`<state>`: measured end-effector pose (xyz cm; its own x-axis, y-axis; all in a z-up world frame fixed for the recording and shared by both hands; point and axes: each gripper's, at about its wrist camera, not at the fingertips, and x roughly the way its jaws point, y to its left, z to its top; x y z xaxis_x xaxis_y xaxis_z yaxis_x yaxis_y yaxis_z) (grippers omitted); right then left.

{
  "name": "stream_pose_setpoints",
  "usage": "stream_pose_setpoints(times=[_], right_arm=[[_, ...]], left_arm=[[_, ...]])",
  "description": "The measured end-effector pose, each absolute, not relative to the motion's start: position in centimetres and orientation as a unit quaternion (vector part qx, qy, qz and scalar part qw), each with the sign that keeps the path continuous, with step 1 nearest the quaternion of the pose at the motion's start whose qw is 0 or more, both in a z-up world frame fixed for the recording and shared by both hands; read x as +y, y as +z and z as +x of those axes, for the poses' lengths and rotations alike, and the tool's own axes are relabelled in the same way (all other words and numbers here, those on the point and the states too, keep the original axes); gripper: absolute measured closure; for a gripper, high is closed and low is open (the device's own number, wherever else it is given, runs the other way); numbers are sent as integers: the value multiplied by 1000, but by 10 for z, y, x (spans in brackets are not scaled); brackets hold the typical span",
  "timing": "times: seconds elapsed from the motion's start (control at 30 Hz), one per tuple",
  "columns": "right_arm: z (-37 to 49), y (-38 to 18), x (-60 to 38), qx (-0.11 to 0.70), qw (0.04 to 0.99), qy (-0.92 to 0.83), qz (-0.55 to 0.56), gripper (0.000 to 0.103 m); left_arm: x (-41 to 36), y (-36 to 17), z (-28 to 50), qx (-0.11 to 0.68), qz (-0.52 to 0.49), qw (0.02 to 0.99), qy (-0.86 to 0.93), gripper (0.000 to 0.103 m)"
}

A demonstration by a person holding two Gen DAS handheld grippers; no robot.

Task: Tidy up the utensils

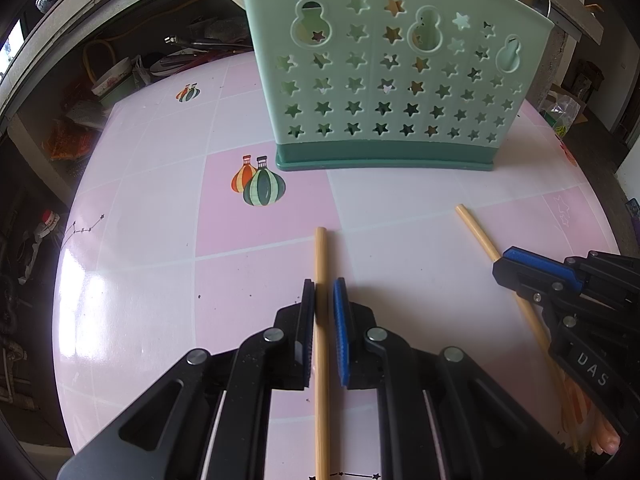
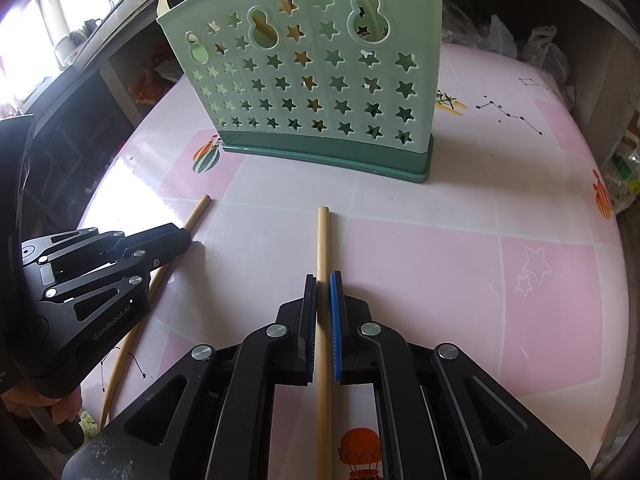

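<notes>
Bare tabletop [image 1: 140, 240] ahead of both grippers up to the green holder [image 1: 380, 80], standing upright across the far middle. Open room to the left of the holder and a wide bare stretch to its right [image 2: 520, 220]. Left gripper [image 1: 324, 292] and right gripper [image 2: 323, 284] side by side, near each other, each with a chopstick [image 1: 321, 256] [image 2: 323, 240] between its fingers. Clutter beyond the table edge [image 1: 112, 80]; plastic bags [image 2: 540, 52] at the far right edge.
</notes>
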<state>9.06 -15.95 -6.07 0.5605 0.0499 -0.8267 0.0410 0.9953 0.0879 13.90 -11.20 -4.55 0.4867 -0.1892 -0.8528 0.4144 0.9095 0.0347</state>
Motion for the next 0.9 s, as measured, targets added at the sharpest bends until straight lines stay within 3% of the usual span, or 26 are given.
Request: stream_pose_setpoints(times=[0.4, 0.9], right_arm=[[91, -61, -160, 468, 882, 2, 51, 98], [91, -57, -167, 459, 886, -2, 68, 99]], left_arm=[[-94, -39, 144, 467, 84, 856, -206, 97], [-26, 69, 129, 328, -59, 896, -294, 97]])
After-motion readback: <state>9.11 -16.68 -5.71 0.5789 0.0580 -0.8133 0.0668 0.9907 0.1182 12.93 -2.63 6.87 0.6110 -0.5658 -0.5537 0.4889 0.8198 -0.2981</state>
